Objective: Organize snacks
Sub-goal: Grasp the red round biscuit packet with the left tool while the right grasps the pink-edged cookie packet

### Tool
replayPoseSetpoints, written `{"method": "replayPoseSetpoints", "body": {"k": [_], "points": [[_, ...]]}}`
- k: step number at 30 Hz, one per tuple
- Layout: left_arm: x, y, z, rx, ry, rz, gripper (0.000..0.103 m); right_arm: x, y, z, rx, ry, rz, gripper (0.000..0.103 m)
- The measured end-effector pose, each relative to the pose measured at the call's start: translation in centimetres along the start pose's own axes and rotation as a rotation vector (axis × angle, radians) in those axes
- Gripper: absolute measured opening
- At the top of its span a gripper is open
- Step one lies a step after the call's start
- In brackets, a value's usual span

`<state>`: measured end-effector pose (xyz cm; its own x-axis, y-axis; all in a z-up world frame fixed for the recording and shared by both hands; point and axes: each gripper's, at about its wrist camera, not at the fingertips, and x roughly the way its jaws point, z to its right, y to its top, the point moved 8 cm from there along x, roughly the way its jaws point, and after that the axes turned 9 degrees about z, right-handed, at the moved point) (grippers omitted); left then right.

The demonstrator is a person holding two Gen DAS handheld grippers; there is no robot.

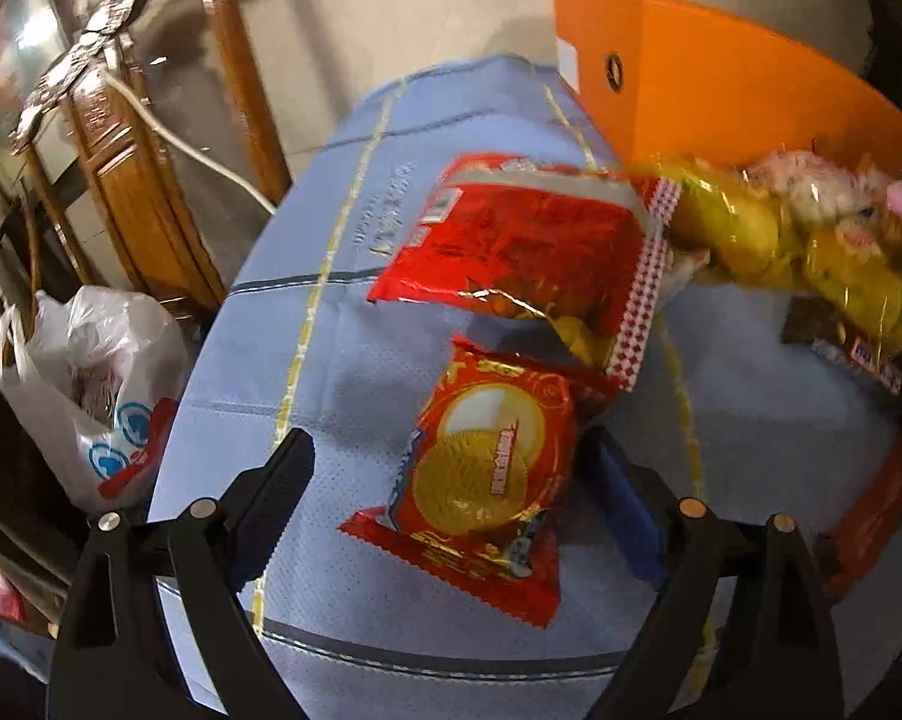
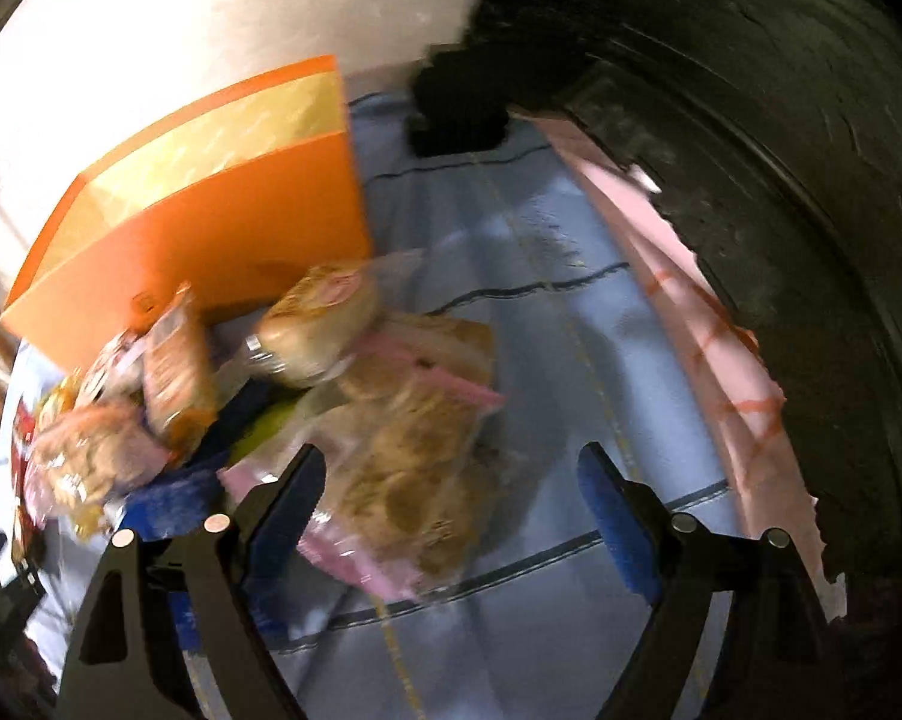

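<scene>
Snacks lie scattered over a desk (image 1: 354,360) covered in a pale blue cloth, beside an upright orange box (image 1: 721,90). In the left wrist view, a red mooncake packet (image 1: 487,468) with a gold disc printed on it lies flat on the cloth, directly between the fingers of the left claw (image 1: 451,480). The jaws stand wide apart, one finger clear of the packet on its left, the other just beside its right edge; whether that finger touches the wrapper I cannot tell. Nothing is clamped. Behind the packet sits a larger red snack bag (image 1: 523,246), and to its right a heap of yellow wrapped sweets (image 1: 751,228), blurred, against the foot of the orange box. A white plastic bag (image 1: 84,384) stands off the desk's left edge.

In the right wrist view, the right claw (image 2: 451,498) is likewise spread wide and holds nothing. A clear pink-edged bag of brown cookies (image 2: 414,468) lies on the cloth between its fingers, nearer the left one, which looks close to or against it; the blur hides which. More bread and pastry packets (image 2: 318,324) pile up behind, towards the orange box.
</scene>
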<state>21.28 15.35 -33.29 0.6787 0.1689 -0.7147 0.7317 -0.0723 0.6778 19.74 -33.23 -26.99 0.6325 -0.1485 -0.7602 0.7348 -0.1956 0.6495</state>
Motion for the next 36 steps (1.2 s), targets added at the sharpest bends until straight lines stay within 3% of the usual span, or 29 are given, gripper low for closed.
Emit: {"method": "replayPoseSetpoints", "body": {"k": [1, 4, 5, 10, 12, 14, 15, 17, 19, 20, 23, 27, 36], "points": [[-0.1, -0.1, 0.1, -0.008, -0.001, 0.005, 0.084, 0.3, 0.0, -0.1, 0.003, 0.004, -0.008, 0.086], [-0.8, -0.1, 1.5, 0.010, -0.060, 0.024, 0.047, 1.1, -0.1, -2.0, -0.039, 0.027, -0.032, 0.086], [-1.1, -0.2, 2.1, 0.039, -0.055, 0.031, 0.045, 1.3, 0.0, -2.8, -0.059, 0.035, -0.031, 0.086], [-1.3, -0.5, 2.1, -0.004, -0.085, 0.013, 0.045, 3.9, 0.3, -5.0, -0.110, 0.004, -0.067, 0.088], [-1.5, -0.7, 2.2, 0.000, -0.100, 0.010, 0.045, 4.9, 0.4, -4.4, -0.073, -0.007, -0.089, 0.088], [-1.7, -0.9, 2.0, -0.002, -0.105, 0.008, 0.045, 6.1, -0.4, -3.6, -0.037, -0.026, -0.164, 0.088], [-1.9, -1.1, 1.9, -0.009, -0.105, 0.007, 0.045, 6.9, -1.4, -3.2, 0.023, 0.006, -0.237, 0.093], [-2.2, -1.3, 2.0, -0.017, -0.103, 0.008, 0.045, 7.1, -1.7, -2.5, 0.083, 0.024, -0.259, 0.097], [-2.5, -1.5, 2.1, -0.020, -0.109, 0.011, 0.045, 6.6, -1.2, -2.2, 0.082, 0.022, -0.212, 0.084], [-2.6, -1.6, 2.2, -0.022, -0.110, 0.011, 0.045, 6.1, -0.9, -2.3, 0.043, 0.009, -0.182, 0.063], [-2.8, -1.7, 2.4, -0.030, -0.116, 0.003, 0.045, 5.2, -1.0, -2.6, -0.004, 0.025, -0.155, 0.048], [-3.2, -1.8, 2.6, -0.039, -0.127, -0.004, 0.045, 3.3, -1.2, -2.2, 0.000, 0.067, -0.109, 0.043], [-4.7, -2.3, 3.3, -0.057, -0.162, 0.012, 0.045, -2.0, -1.7, -2.8, -0.013, 0.182, -0.020, 0.043]]}}
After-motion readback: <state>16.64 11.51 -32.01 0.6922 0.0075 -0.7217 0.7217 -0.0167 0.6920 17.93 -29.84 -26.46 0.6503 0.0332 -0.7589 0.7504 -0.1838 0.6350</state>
